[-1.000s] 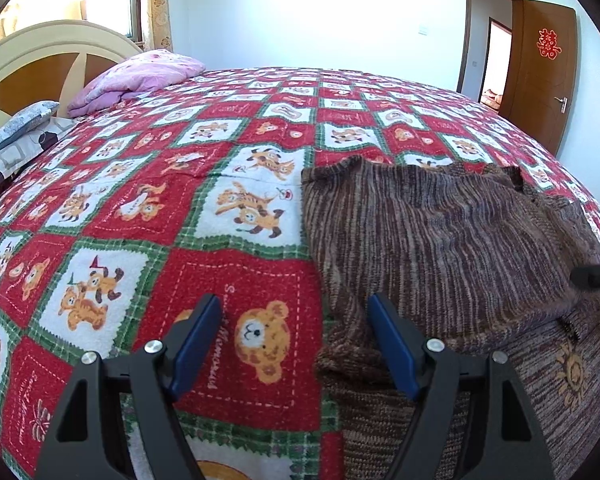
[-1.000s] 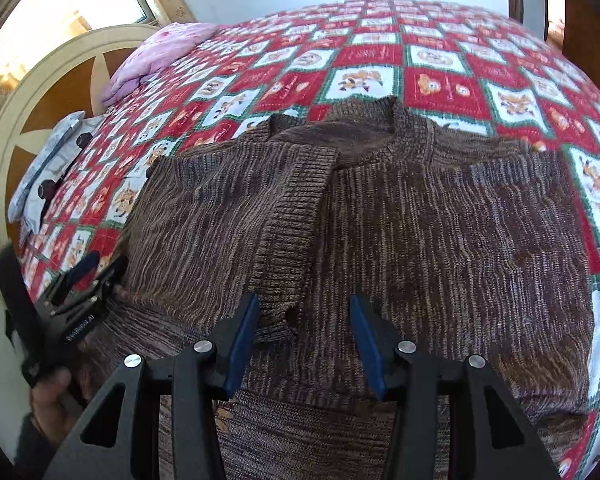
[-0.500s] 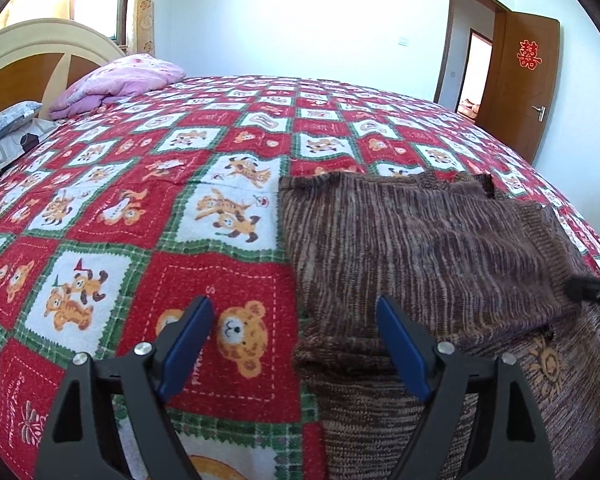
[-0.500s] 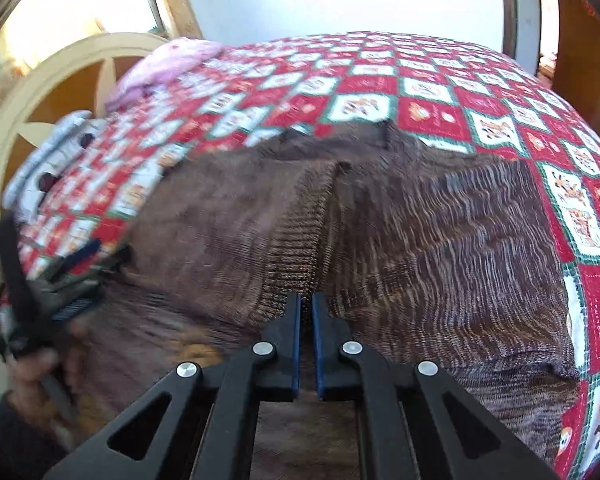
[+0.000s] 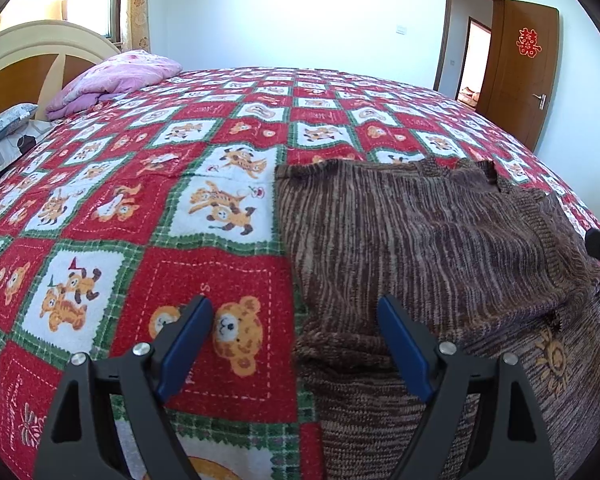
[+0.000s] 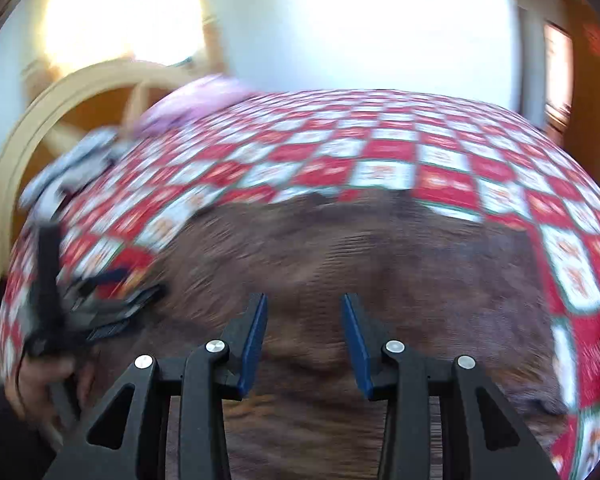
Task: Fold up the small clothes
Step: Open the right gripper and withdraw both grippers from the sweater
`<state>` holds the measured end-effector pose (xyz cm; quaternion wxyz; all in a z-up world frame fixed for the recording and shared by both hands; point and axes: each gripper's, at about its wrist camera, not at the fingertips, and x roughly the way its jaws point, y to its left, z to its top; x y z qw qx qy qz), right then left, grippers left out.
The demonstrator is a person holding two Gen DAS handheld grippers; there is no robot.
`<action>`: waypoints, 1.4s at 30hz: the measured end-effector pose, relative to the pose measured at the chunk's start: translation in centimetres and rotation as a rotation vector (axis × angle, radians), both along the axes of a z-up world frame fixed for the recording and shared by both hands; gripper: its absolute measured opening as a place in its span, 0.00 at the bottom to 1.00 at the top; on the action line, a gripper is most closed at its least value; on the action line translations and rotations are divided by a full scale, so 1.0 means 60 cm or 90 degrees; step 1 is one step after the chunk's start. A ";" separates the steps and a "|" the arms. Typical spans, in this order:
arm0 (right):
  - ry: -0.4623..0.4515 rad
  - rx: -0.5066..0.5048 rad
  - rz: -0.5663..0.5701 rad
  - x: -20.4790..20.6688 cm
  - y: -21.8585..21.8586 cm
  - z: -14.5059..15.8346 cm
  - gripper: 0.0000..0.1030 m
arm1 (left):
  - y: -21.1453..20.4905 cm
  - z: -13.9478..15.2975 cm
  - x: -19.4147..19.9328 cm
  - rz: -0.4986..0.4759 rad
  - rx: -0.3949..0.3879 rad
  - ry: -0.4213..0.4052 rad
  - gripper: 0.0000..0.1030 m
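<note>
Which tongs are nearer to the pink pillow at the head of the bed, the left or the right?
Left. The left tongs hover over the sweater's left edge, on the pink pillow's side. The right tongs are over the sweater's middle, farther from it.

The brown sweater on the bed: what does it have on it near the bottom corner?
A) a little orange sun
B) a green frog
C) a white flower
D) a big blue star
A: in the left wrist view the brown sweater shows a small orange sun stitched near its lower right part, on the knit below the folded layer.
</note>
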<state>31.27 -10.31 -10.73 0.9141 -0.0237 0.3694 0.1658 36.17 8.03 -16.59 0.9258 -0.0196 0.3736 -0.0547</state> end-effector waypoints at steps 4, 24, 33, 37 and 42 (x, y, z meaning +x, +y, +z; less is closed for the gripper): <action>0.081 -0.063 -0.002 0.020 0.036 -0.070 0.39 | -0.003 0.001 -0.001 0.003 0.011 0.004 0.87; 0.080 -0.027 -0.082 -0.143 -0.095 -0.015 0.39 | -0.016 0.025 -0.212 -0.047 -0.012 -0.013 0.93; 0.110 -0.053 -0.109 -0.227 -0.156 -0.013 0.40 | -0.027 0.037 -0.300 -0.077 0.029 -0.013 0.93; 0.120 -0.049 -0.131 -0.254 -0.182 -0.024 0.41 | -0.030 0.038 -0.325 -0.079 0.045 -0.009 0.93; 0.131 -0.044 -0.146 -0.281 -0.201 -0.032 0.42 | -0.026 0.036 -0.348 -0.068 0.043 0.006 0.93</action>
